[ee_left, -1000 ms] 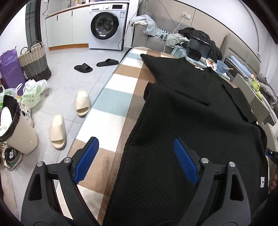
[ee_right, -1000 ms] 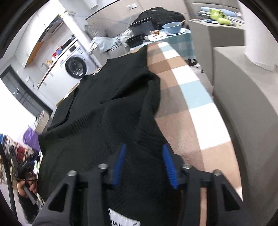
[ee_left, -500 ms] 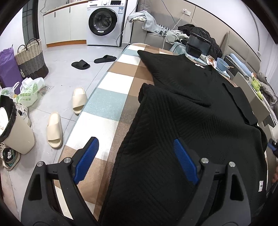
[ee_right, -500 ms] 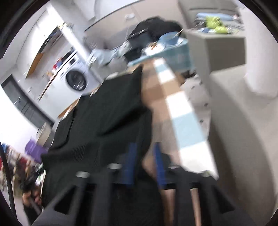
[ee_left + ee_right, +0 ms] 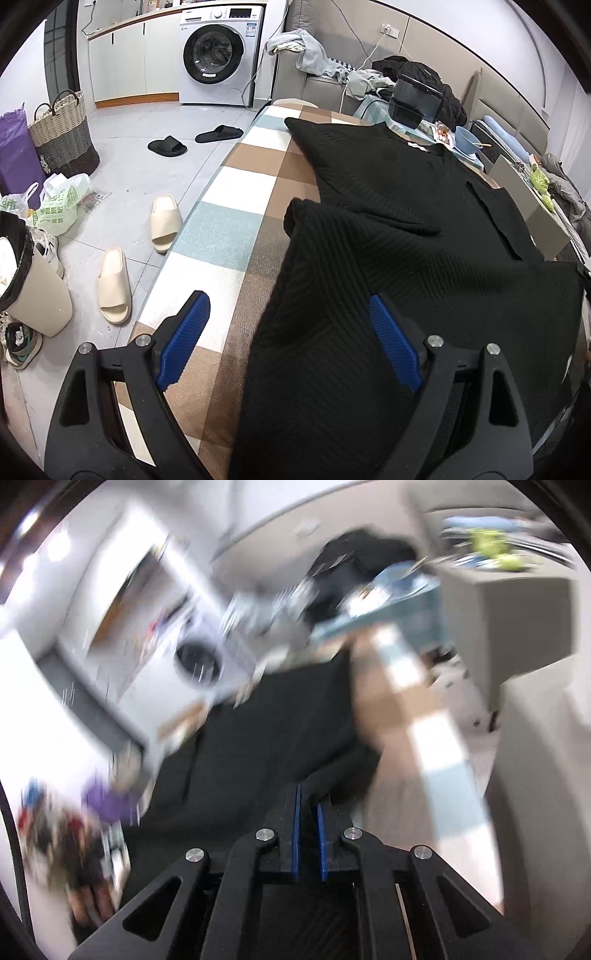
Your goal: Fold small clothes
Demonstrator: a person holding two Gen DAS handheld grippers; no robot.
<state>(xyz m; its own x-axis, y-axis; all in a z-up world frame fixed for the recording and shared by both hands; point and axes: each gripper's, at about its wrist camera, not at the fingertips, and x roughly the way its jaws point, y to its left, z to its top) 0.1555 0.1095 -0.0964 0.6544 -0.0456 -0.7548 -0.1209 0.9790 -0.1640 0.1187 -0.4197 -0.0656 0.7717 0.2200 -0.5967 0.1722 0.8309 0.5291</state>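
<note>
Now the right gripper, its fingers having just been closing, is pinching a fold of the black garment lying on the checked desk. Left gripper is hovering wide at six o'clock, gripping nothing.

The right gripper has just been closing: its blue pads, wide apart a second ago, now pinch a fold of the black knit top. Its view has tilted and blurred. In the left wrist view, the table's checked cloth shows further along its left edge, and the top's near folded corner lies nearer the middle.
</note>
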